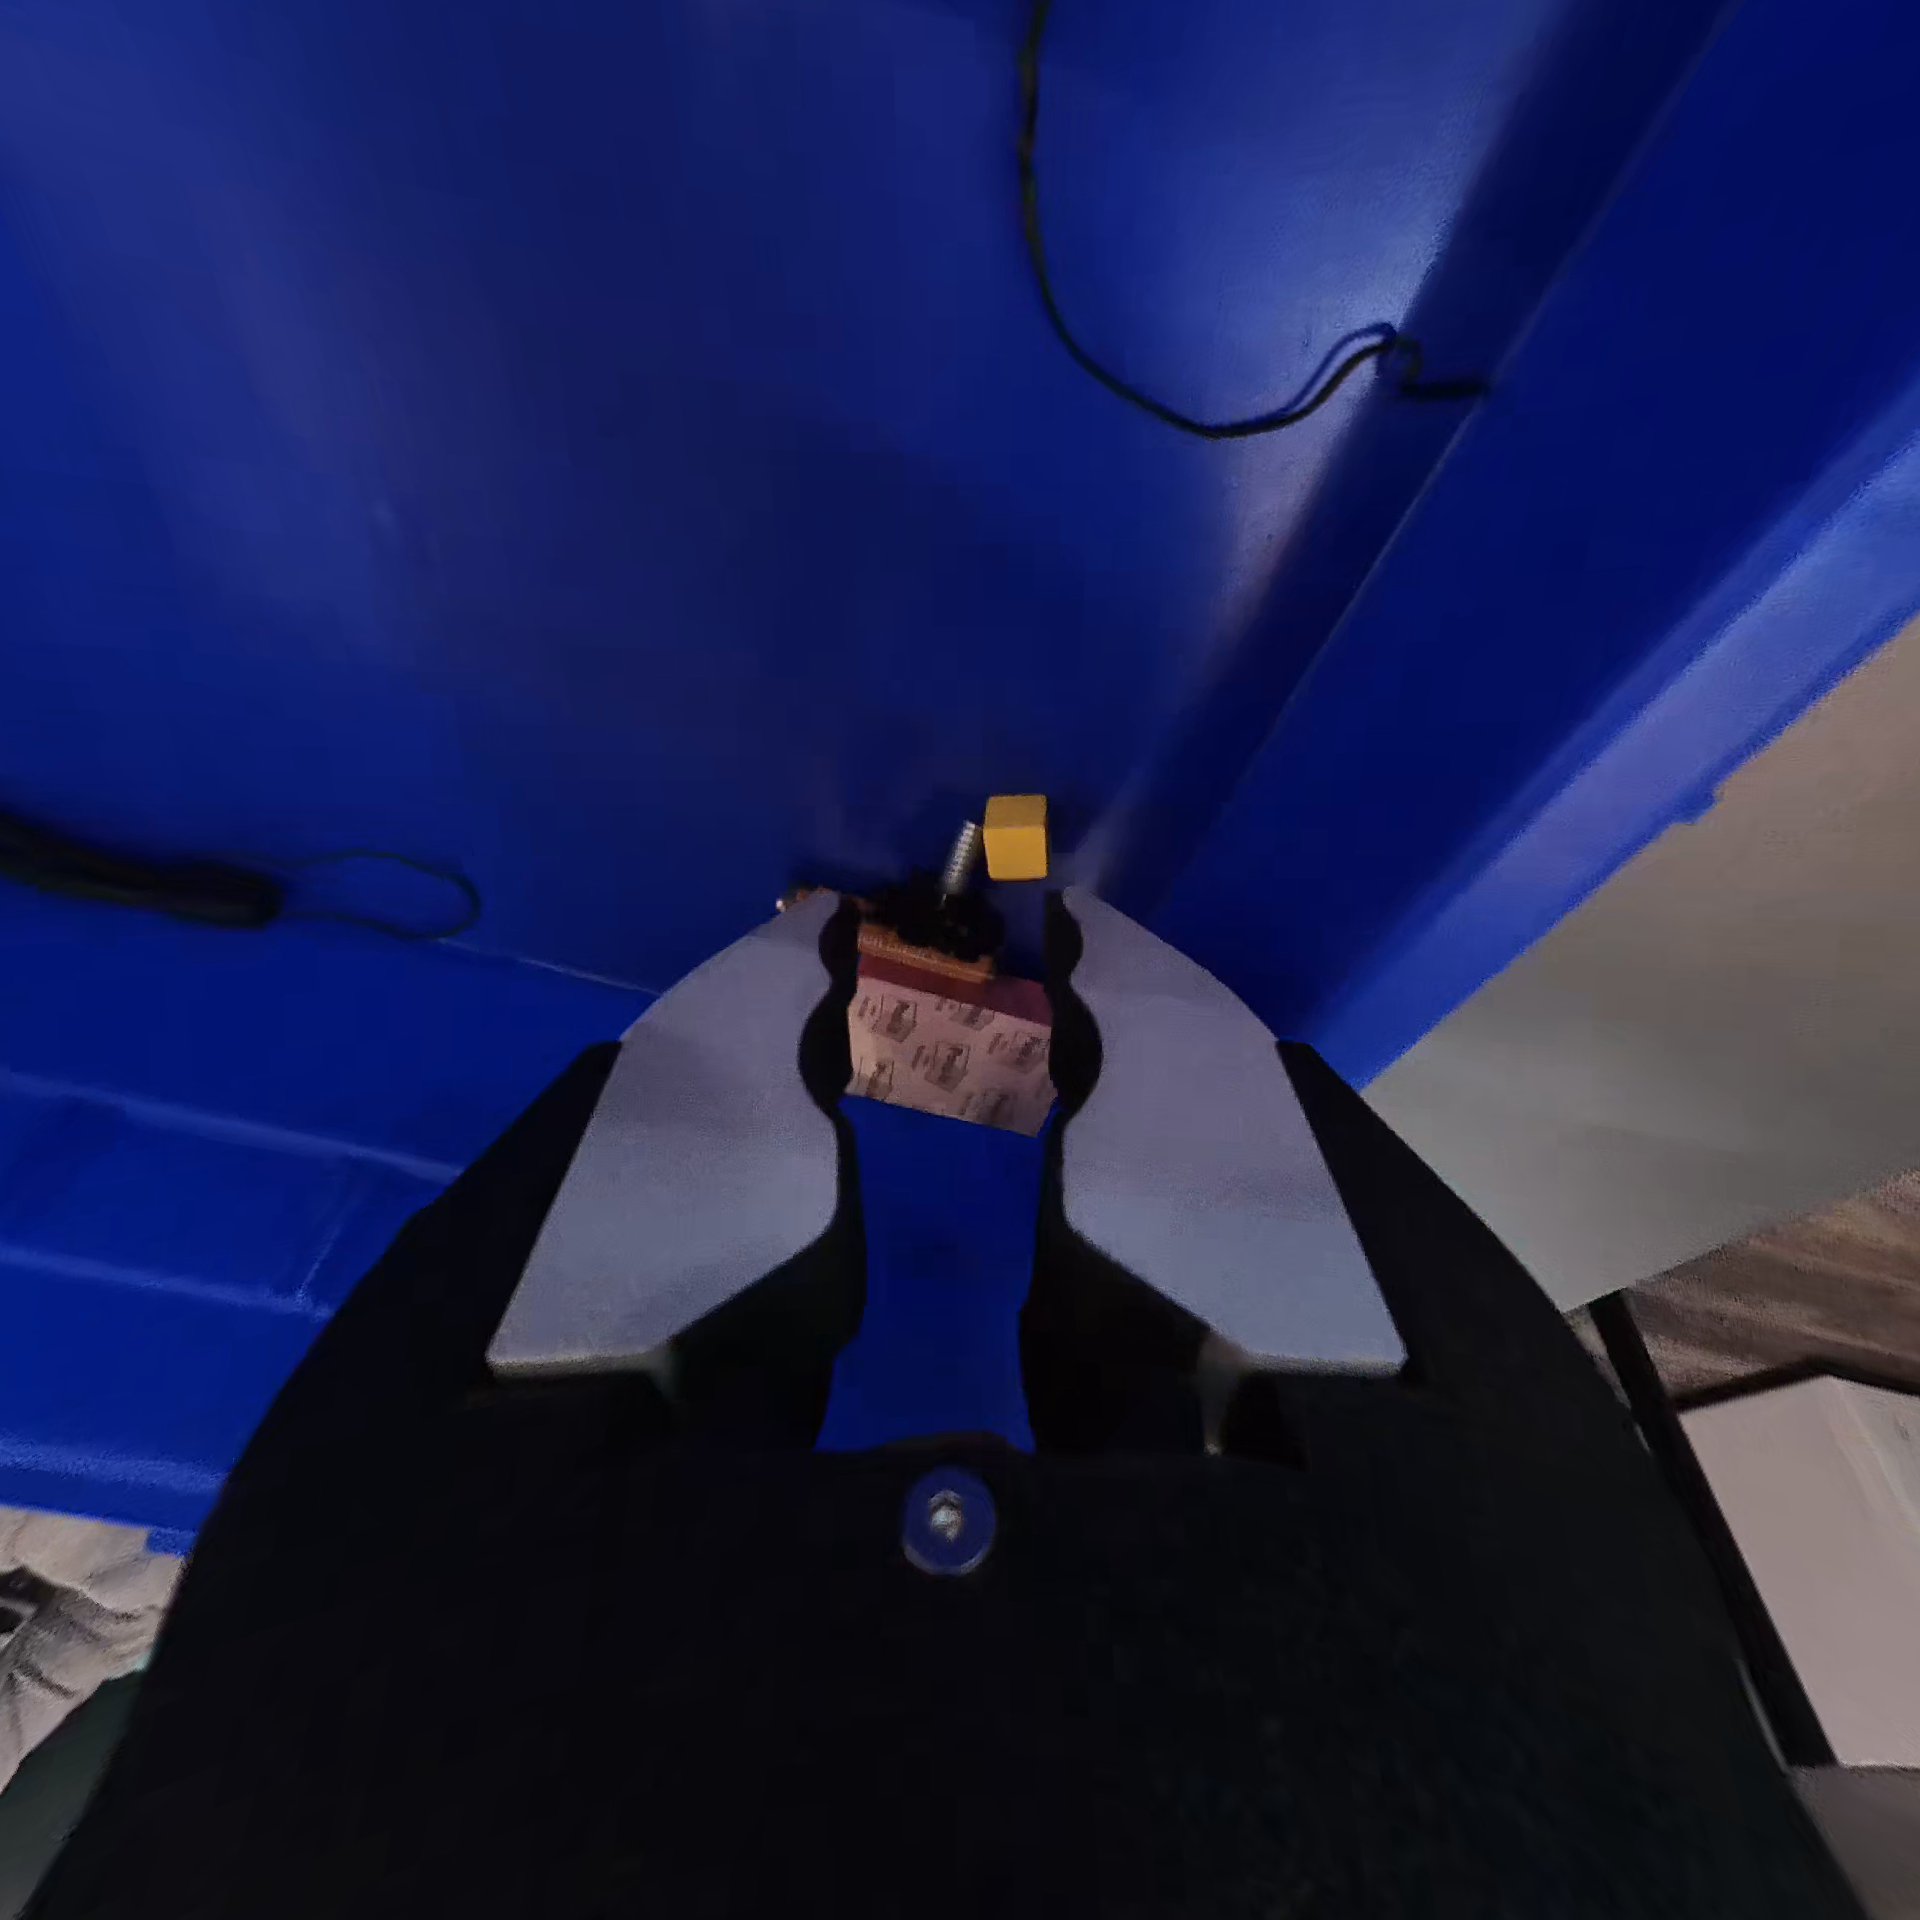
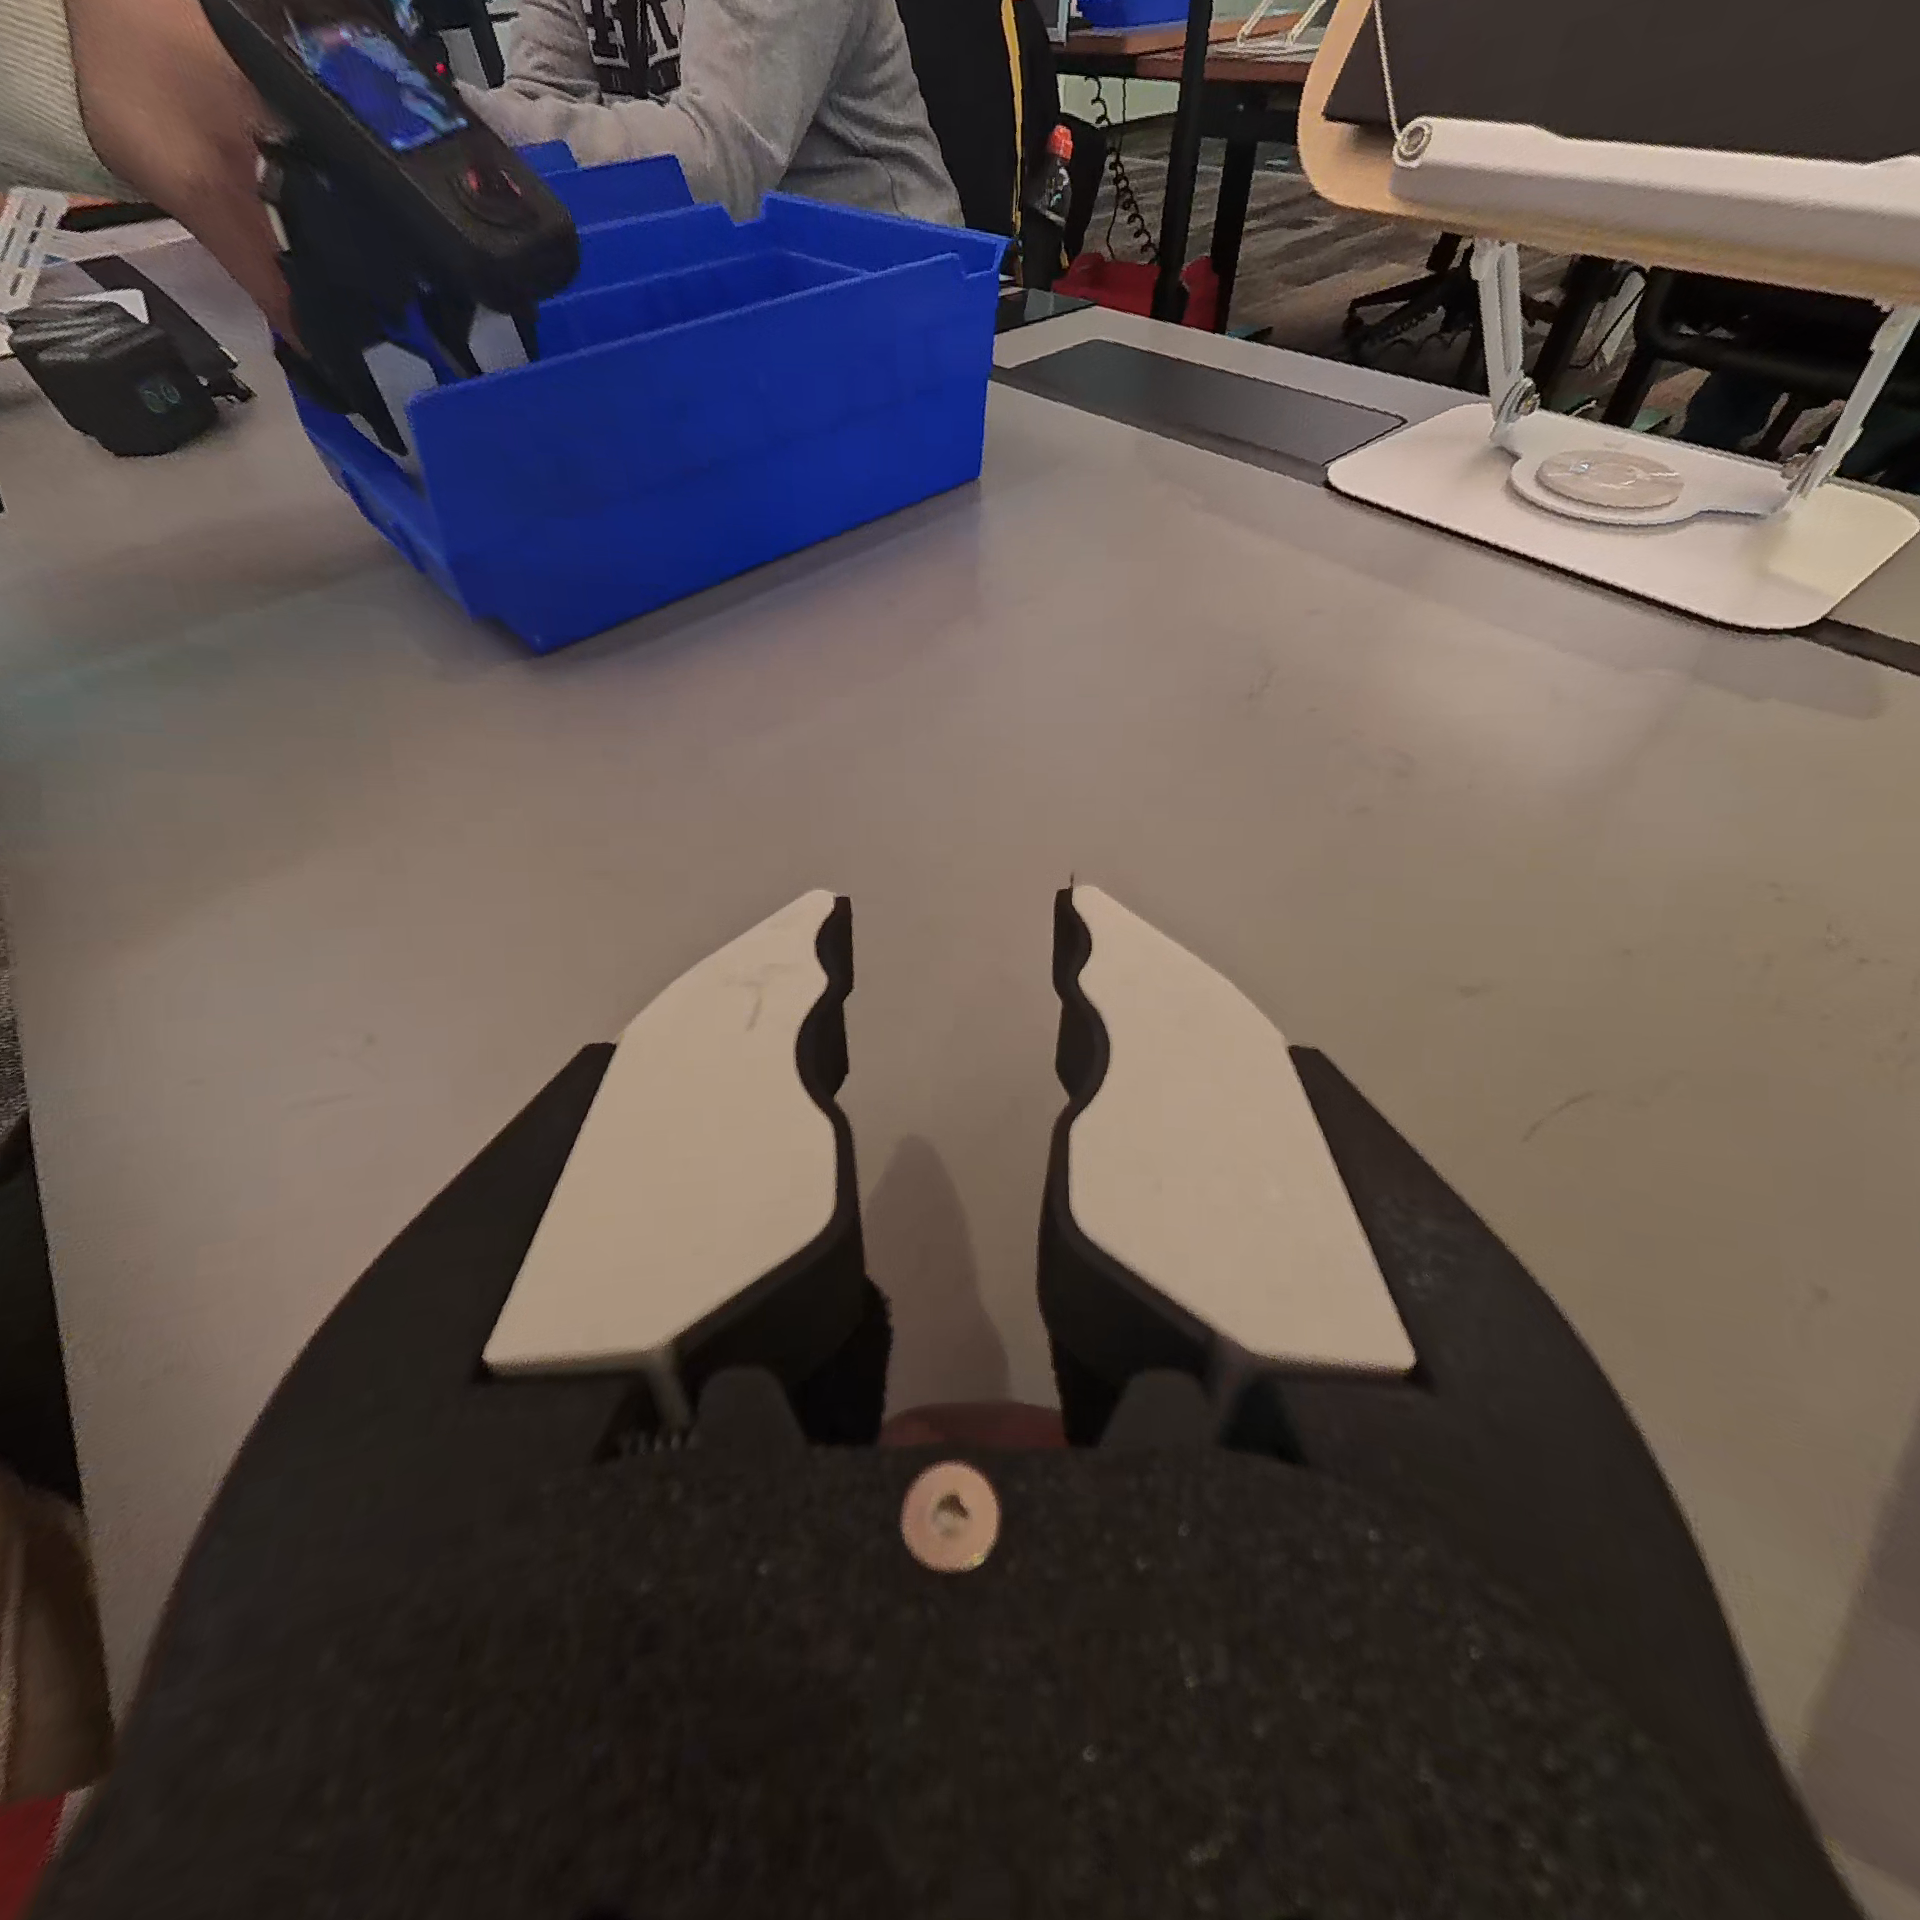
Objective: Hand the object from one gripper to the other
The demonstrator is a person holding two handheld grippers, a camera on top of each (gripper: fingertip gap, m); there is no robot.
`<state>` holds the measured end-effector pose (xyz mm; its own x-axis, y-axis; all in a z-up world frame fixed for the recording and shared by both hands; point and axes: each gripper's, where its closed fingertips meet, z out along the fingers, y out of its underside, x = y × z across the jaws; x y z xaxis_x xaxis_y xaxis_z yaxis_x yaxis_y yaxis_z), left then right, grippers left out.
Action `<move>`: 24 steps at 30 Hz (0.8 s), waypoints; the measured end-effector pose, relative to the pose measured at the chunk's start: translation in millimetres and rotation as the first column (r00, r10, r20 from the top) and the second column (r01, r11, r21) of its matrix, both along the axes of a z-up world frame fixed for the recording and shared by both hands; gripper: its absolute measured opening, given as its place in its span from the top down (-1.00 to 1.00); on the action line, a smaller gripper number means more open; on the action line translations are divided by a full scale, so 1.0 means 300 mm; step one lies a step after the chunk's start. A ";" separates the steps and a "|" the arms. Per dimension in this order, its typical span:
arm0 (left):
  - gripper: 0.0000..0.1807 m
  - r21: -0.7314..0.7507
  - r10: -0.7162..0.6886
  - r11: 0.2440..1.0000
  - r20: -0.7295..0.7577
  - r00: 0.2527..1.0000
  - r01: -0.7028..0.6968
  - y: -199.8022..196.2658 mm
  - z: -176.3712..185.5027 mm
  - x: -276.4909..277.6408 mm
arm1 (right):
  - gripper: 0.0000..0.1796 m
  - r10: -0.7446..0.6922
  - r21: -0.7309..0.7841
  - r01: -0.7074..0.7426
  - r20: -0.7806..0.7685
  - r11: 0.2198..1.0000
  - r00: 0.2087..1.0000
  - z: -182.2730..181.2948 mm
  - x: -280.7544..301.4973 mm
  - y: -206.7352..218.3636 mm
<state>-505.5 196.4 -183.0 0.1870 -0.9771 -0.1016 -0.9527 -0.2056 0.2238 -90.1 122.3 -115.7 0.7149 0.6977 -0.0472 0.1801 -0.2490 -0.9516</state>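
Note:
In the left wrist view my left gripper (image 1: 948, 914) reaches down into a blue bin (image 1: 623, 468). A small square pad (image 1: 951, 1049) with printed pinkish backing and a maroon edge lies between its fingers; I cannot tell if they touch it. Just past the tips are a small black part (image 1: 935, 920), a metal screw (image 1: 961, 857) and a yellow cube (image 1: 1015, 836). The jaws stand apart. In the right wrist view my right gripper (image 2: 954, 904) is open and empty above the grey table (image 2: 1247, 779). The left gripper (image 2: 436, 374) shows there dipping into the bin (image 2: 707, 468) at far left.
Thin black cords (image 1: 1195, 416) lie on the bin floor. A white laptop stand (image 2: 1600, 520) is at the table's far right. A black device (image 2: 114, 395) sits left of the bin. A person in a grey sweater (image 2: 727, 94) sits behind the bin. The tips of one gripper are about 45 cm away from the tips of the other.

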 end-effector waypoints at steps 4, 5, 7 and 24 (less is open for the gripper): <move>0.72 -0.026 0.007 1.000 -0.019 1.000 -0.008 0.005 -0.022 -0.013 | 0.59 -0.007 -0.022 0.007 -0.014 1.000 1.000 -0.010 0.011 0.005; 0.72 -0.029 0.016 0.999 -0.015 1.000 -0.016 0.007 -0.022 -0.014 | 0.59 -0.007 -0.030 0.007 -0.018 1.000 1.000 -0.013 0.013 0.006; 0.72 -0.035 0.028 0.999 -0.008 1.000 -0.028 0.004 -0.022 -0.012 | 0.60 -0.008 -0.041 0.007 -0.025 0.999 1.000 -0.016 0.016 0.008; 0.73 0.145 -0.106 0.931 0.985 0.134 -0.335 0.041 0.642 0.544 | 0.64 0.288 -0.270 -0.367 -0.292 0.890 0.912 0.095 -0.183 0.071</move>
